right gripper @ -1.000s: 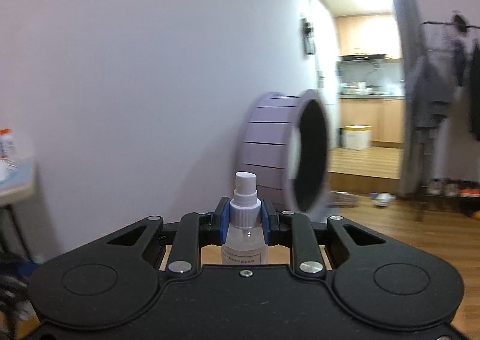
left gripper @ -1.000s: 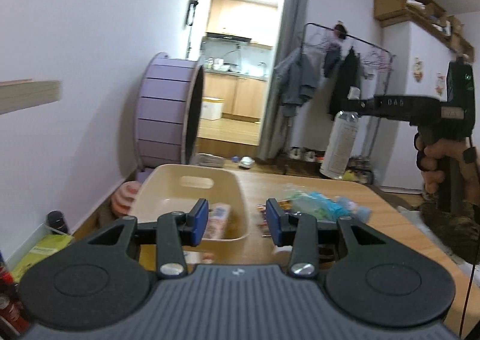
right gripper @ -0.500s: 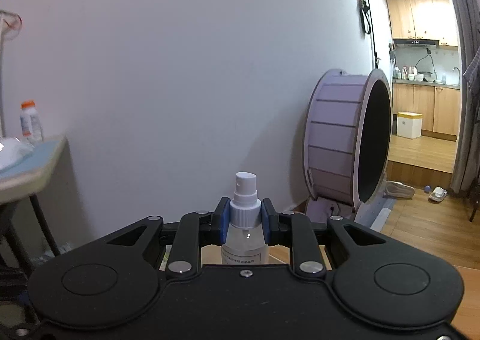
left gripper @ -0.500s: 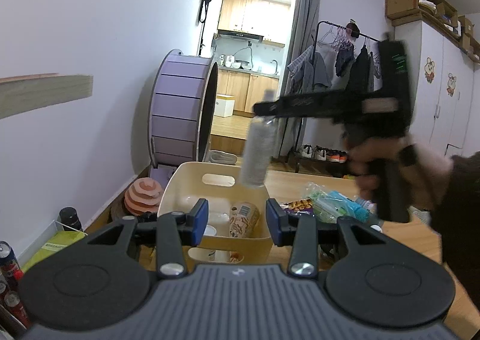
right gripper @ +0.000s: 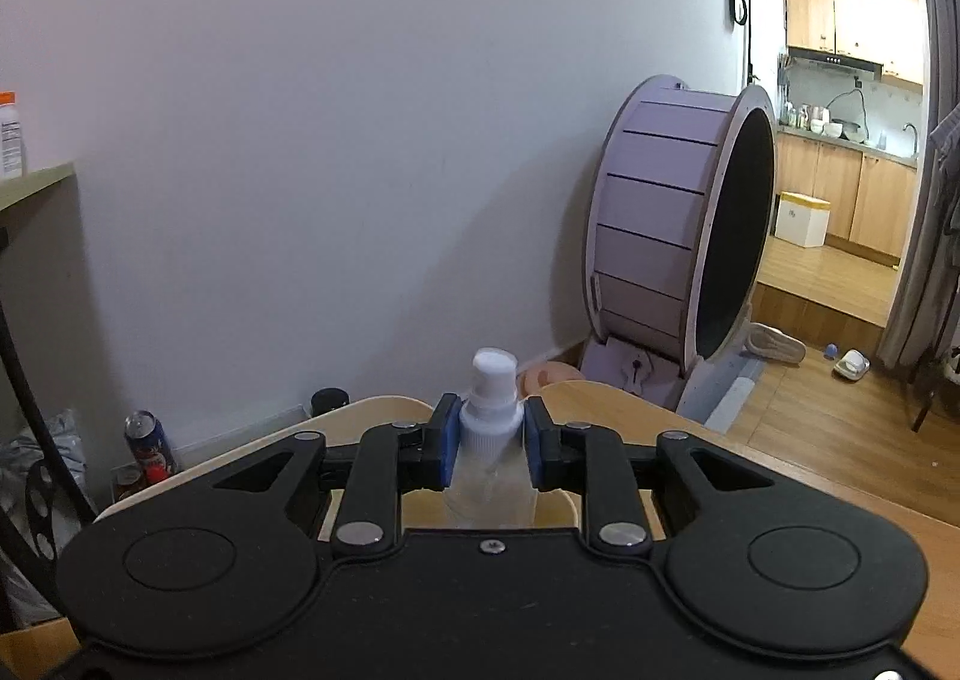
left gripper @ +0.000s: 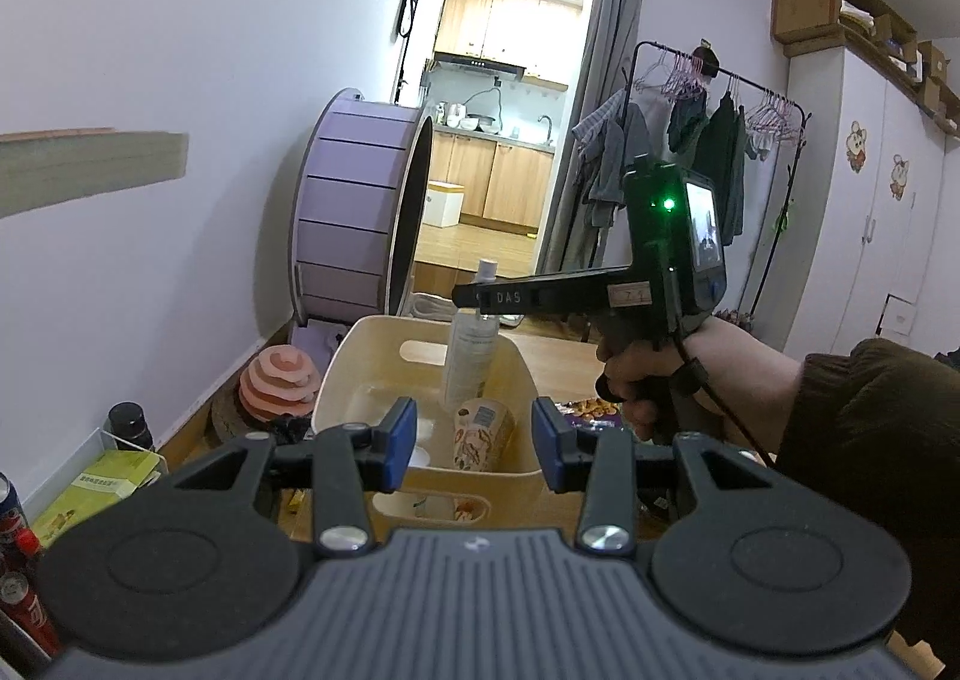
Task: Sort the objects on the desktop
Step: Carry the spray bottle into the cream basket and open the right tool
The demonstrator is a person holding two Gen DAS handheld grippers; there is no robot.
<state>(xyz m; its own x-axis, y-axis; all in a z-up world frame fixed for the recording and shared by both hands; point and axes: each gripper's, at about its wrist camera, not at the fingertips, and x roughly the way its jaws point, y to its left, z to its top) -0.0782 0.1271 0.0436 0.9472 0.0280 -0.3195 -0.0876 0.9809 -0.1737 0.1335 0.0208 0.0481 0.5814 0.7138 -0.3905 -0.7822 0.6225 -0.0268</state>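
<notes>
The cream bin sits at 12 o'clock of the left gripper, whose jaws stand apart, empty. Inside it leans a paper cup. The right gripper is clamped on the bottle neck, body hanging into the bin at 1 o'clock. Judged light, rigid, smooth plastic; the ribbed collar under the sprayer is the surest hold.

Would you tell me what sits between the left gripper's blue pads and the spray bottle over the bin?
In the left wrist view, a patterned paper cup stands in the cream bin, between the left gripper and the spray bottle.
</notes>
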